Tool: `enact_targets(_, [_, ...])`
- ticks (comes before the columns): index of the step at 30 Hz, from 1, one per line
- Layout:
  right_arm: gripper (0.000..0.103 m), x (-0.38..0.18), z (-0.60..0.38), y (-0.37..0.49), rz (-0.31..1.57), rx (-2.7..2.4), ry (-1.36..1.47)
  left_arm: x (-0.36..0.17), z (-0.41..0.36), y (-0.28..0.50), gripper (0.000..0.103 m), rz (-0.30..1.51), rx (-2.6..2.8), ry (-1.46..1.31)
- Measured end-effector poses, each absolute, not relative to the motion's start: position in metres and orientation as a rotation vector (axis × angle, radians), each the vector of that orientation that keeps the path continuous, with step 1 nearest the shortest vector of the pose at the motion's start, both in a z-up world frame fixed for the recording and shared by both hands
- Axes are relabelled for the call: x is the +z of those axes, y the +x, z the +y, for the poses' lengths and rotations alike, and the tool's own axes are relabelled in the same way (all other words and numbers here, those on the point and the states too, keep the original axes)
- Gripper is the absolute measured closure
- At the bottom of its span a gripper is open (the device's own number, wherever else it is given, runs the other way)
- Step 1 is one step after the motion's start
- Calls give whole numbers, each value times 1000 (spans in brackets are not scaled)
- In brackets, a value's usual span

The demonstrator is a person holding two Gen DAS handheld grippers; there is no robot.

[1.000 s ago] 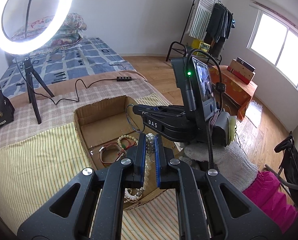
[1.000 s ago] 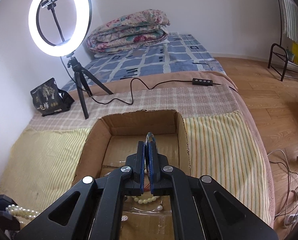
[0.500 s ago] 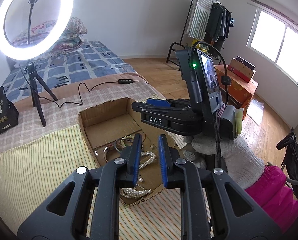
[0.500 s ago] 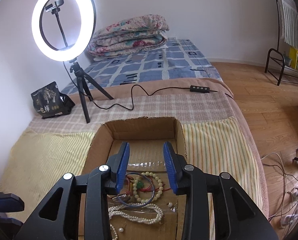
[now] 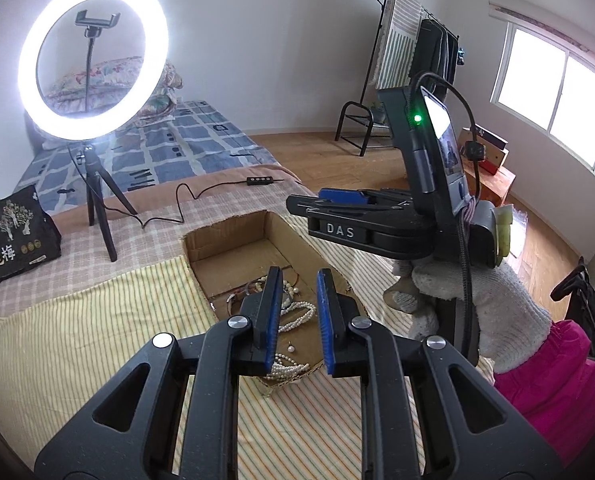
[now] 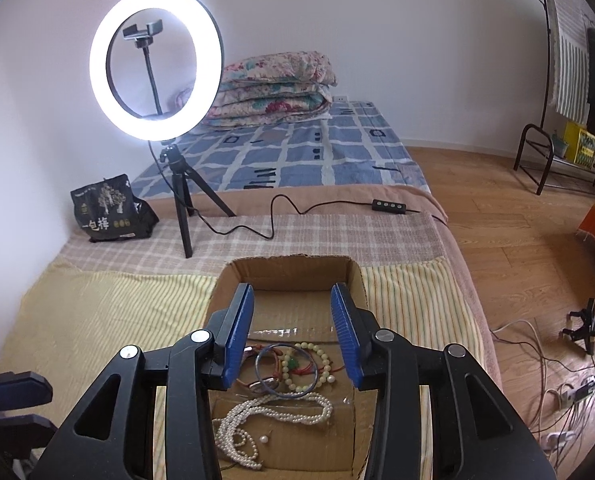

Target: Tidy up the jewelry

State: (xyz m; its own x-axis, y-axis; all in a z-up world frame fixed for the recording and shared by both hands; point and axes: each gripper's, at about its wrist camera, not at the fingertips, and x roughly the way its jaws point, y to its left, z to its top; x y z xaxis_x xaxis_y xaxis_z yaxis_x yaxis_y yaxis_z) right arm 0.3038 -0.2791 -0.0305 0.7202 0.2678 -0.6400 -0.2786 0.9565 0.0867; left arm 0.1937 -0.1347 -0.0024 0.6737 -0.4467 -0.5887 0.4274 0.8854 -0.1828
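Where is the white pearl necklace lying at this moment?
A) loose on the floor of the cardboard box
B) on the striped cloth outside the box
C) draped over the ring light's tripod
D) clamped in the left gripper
A: the pearl necklace lies loose on the floor of the cardboard box, below the open right gripper; the left gripper is open and empty too.

"DAS" in pale letters on side of right gripper [image 5: 337, 216]. Black bag [image 5: 15, 236] by tripod: white characters "一包梅"; smaller print on it unreadable.
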Motion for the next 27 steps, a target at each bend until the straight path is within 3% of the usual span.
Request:
enact_targets(8, [61, -15, -264, 274, 693, 288, -65, 10, -111, 174, 86, 637, -470, -30])
enact_targets(11, [61, -12, -259, 263, 692, 283, -83, 14, -101, 165, 67, 618, -460, -21])
enact_targets(16, [61, -7, -254, 244, 680, 270, -88, 19, -85, 151, 63, 588, -436, -6])
enact_targets(18, [61, -6, -253, 236, 678, 258, -88, 19, -79, 147, 53, 579, -431, -1])
enact_targets(20, [61, -3, -251, 228, 674, 246, -93, 19, -74, 141, 49, 569, -422, 8])
enact_targets(22, [48, 0, -250, 218, 662, 238, -100, 19, -70, 136, 46, 567, -417, 15])
enact_targets(23, [34, 2, -250, 213, 653, 233, -101, 18, -68, 134, 41, 565, -414, 17])
enact_targets(27, [29, 6, -247, 194, 622, 220, -109, 18, -60, 127, 33, 553, -399, 21])
